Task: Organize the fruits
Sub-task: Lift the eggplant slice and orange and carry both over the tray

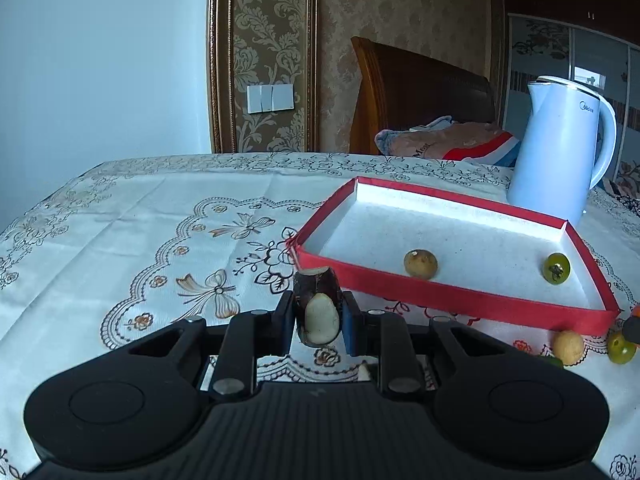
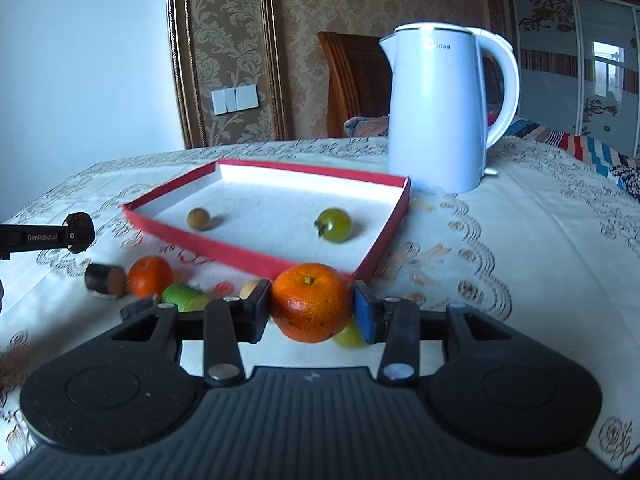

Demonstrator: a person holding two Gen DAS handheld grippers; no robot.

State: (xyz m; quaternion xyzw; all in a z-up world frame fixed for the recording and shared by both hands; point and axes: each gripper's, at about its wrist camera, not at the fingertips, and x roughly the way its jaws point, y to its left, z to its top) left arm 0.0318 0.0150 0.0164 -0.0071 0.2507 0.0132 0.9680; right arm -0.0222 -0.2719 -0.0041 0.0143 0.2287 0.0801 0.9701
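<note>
Fruits lay split between the red tray [image 2: 256, 258] and the bench [image 2: 500, 280] in front of it. Inside the tray sat a brown longan [image 2: 198, 219] near its left side and a green tomato [image 2: 334, 225] toward its right, well apart, so the sorting looked only begun. The right tongs [image 2: 311, 307] were clamped on a tangerine [image 2: 311, 307], held above the cloth just short of the tray's near wall, probably so it could be carried over that wall. The left tongs [image 1: 318, 316] pinched a dark chestnut-like piece [image 1: 318, 316] on its sides, pale face toward the camera, beside the tray's near left corner. A second tangerine [image 2: 150, 276], a dark cylinder [image 2: 105, 279] and green fruit [image 2: 181, 296] waited on the bench by the tray's near edge. The white kettle [image 2: 438, 112] stood behind the tray's far right corner, clear of the path.
</note>
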